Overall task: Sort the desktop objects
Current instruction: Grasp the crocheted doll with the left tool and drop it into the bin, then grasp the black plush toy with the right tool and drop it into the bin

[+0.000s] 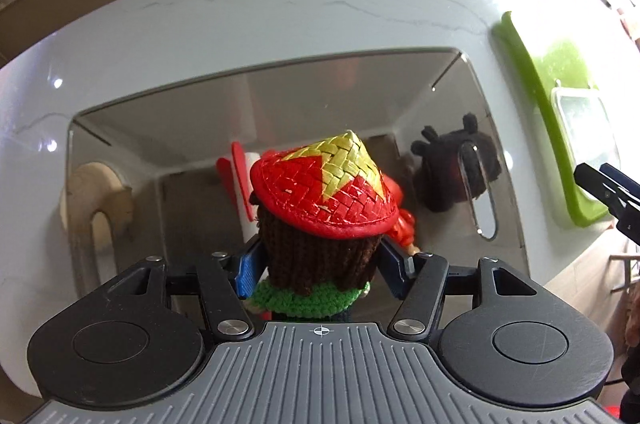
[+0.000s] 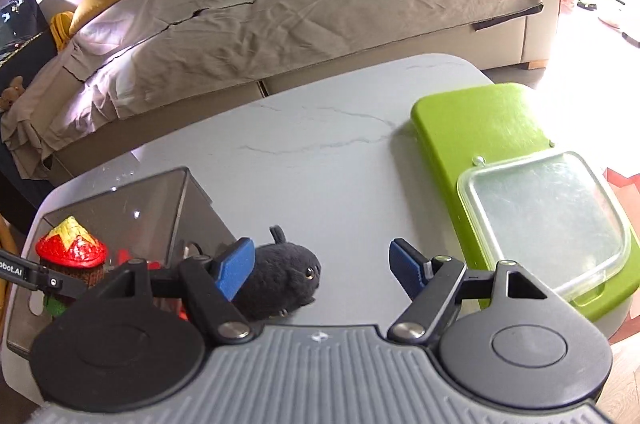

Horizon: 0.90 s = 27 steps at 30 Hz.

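Observation:
My left gripper (image 1: 318,264) is shut on a crocheted doll (image 1: 320,224) with dark brown hair, a green collar and a red-and-yellow woven hat, held over the open clear acrylic box (image 1: 276,76). Red and white items (image 1: 240,180) lie inside the box behind the doll. The same doll (image 2: 72,256) and box (image 2: 176,192) show at the left of the right wrist view. A dark grey plush animal (image 2: 280,276) lies on the table just right of the box, beside my left blue fingertip (image 2: 236,266). My right gripper (image 2: 324,268) is open, empty, above the table.
A lime green tray (image 2: 472,120) sits at the table's right side with a clear plastic lidded container (image 2: 548,220) on it. A sofa under a beige cover (image 2: 280,8) with soft toys runs behind the pale marble table (image 2: 320,152). The table's edge is near on the right.

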Each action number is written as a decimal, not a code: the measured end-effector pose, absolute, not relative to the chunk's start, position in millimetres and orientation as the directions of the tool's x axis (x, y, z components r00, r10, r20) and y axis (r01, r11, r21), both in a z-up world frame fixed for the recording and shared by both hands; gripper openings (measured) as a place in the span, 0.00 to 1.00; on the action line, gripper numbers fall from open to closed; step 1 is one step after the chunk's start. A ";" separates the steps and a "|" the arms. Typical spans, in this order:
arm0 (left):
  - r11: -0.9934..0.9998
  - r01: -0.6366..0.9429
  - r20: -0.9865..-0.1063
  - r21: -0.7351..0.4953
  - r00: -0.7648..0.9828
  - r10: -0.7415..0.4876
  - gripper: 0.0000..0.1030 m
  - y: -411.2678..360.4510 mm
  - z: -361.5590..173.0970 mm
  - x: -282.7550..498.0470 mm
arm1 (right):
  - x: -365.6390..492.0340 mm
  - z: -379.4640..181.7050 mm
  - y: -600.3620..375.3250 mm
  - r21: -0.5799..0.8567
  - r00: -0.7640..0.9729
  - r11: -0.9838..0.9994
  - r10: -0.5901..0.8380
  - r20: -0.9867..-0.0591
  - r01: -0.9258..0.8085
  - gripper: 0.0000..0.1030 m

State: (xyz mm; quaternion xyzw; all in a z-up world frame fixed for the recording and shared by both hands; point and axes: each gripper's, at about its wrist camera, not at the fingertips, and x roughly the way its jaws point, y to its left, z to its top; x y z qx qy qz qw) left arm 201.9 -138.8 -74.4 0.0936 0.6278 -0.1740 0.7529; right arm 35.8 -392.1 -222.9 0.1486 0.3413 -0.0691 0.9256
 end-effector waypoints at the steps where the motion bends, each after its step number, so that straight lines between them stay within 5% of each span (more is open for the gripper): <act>1: 0.923 0.378 -0.981 -0.072 0.139 -0.133 0.63 -141.3 -83.7 202.6 | 35.0 -231.1 -393.5 0.227 0.752 0.945 -0.027 -0.659 0.233 0.74; 5: 0.935 0.348 -0.988 -0.066 0.106 -0.110 0.59 -139.6 -108.6 208.7 | 40.1 -254.4 -397.1 0.261 0.733 0.938 0.011 -0.680 0.227 0.74; 12: 0.937 0.342 -0.976 -0.068 0.170 -0.133 0.62 -121.6 -76.2 204.0 | 60.9 -282.2 -400.4 0.347 0.731 0.906 0.064 -0.679 0.243 0.80; 18: 0.939 0.336 -0.963 -0.070 0.224 -0.152 0.85 -106.2 -48.5 200.0 | 77.0 -309.6 -410.1 0.486 0.720 0.815 0.128 -0.682 0.316 0.83; 27: 0.950 0.309 -0.968 -0.041 0.222 -0.114 0.91 -77.1 -24.9 189.5 | 95.1 -346.8 -421.2 0.659 0.723 0.653 0.241 -0.647 0.373 0.85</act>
